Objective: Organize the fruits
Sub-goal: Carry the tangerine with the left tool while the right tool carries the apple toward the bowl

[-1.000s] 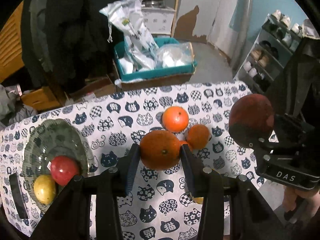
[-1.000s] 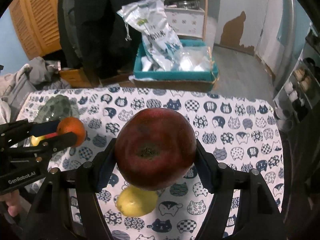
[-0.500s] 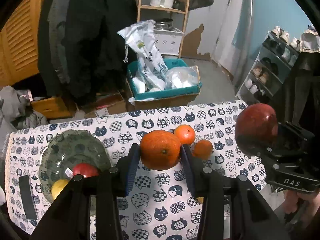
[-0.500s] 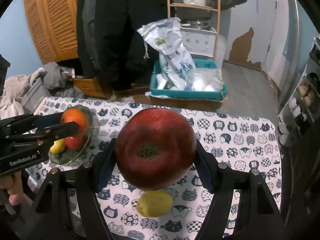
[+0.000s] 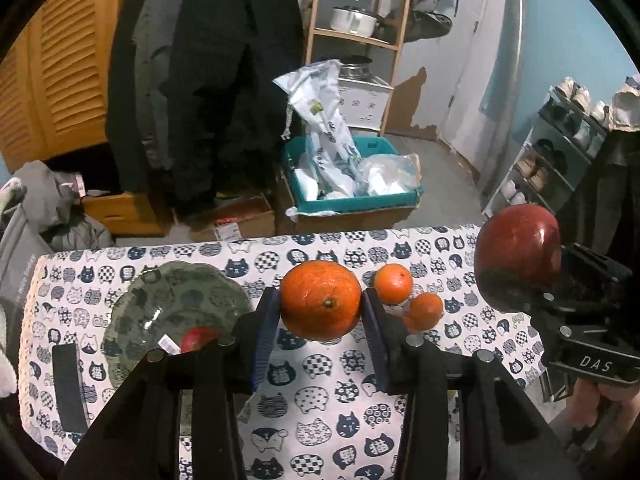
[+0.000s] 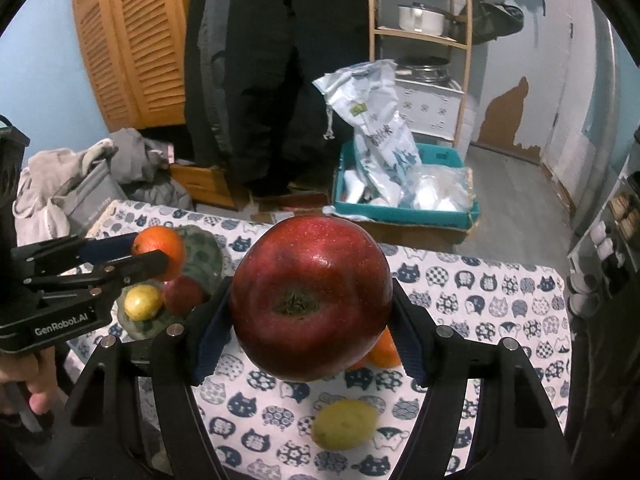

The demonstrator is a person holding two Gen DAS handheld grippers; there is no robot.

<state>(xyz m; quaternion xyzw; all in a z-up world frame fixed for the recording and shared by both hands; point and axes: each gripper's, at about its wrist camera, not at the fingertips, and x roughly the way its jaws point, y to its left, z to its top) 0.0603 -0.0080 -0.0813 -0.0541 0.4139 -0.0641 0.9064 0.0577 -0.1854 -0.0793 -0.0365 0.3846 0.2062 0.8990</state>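
My left gripper [image 5: 321, 308] is shut on a large orange [image 5: 320, 300], held above the cat-print table [image 5: 332, 392], right of the green glass plate [image 5: 176, 300]. My right gripper [image 6: 310, 312] is shut on a big red apple [image 6: 310, 296], held high over the table. The apple also shows at the right in the left wrist view [image 5: 518, 258]. The plate [image 6: 200, 256] holds a small red fruit [image 6: 182, 296] and a yellow fruit [image 6: 142, 302]. Two small oranges [image 5: 393, 278] [image 5: 425, 311] lie on the table. A yellow lemon [image 6: 345, 424] lies below the apple.
A black flat object [image 5: 68, 388] lies at the table's left edge. Beyond the far edge stand a teal bin with bags [image 5: 352, 188], cardboard boxes [image 5: 236, 224] and a wooden shelf [image 5: 356, 36]. A shoe rack [image 5: 560, 152] is to the right.
Both grippers have risen with their fruits and pulled back from the table. The table now looks smaller and lower in both views.
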